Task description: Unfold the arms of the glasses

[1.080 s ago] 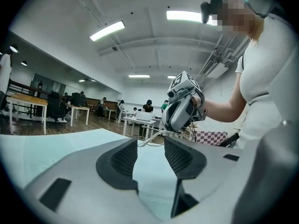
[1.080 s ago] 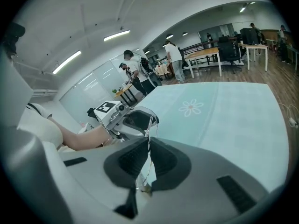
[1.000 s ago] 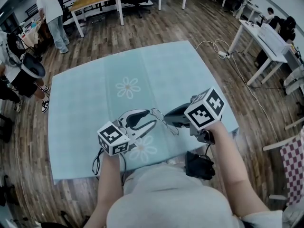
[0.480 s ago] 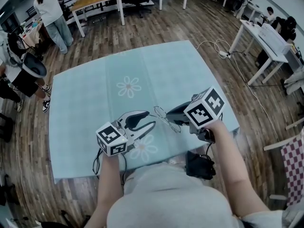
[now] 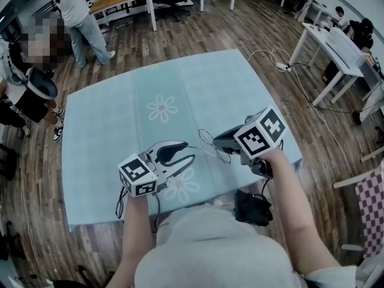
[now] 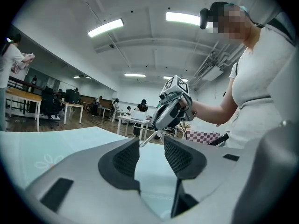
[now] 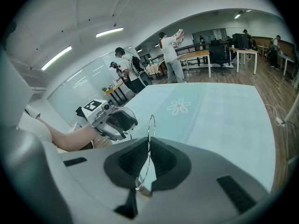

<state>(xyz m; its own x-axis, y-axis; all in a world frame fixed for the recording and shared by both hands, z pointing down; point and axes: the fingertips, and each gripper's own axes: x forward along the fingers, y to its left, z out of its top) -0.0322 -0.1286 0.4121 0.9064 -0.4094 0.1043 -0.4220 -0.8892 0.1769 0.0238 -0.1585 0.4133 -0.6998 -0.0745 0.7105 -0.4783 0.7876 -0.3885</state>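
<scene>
Thin wire-framed glasses (image 5: pixel 210 143) hang just above the pale blue tablecloth (image 5: pixel 108 131), near its front edge. My right gripper (image 5: pixel 218 144) is shut on them; in the right gripper view a round wire rim (image 7: pixel 150 139) stands up between the closed jaws of the right gripper (image 7: pixel 148 146). My left gripper (image 5: pixel 191 150) is open, its tips just left of the glasses. In the left gripper view the left gripper (image 6: pixel 152 146) shows a clear gap, and a thin metal glasses arm (image 6: pixel 148 136) reaches toward it from the right gripper (image 6: pixel 170 106).
The cloth carries daisy prints (image 5: pixel 162 110) and covers a low surface on a wooden floor. White tables (image 5: pixel 336 53) and a cable (image 5: pixel 282 65) lie to the right. People stand at the far left (image 5: pixel 84 17). A black pouch (image 5: pixel 252 207) hangs at the waist.
The right gripper has carried the glasses a little up and away from the front edge. The left gripper has drifted slightly left, still open. A person in the background walked right.
</scene>
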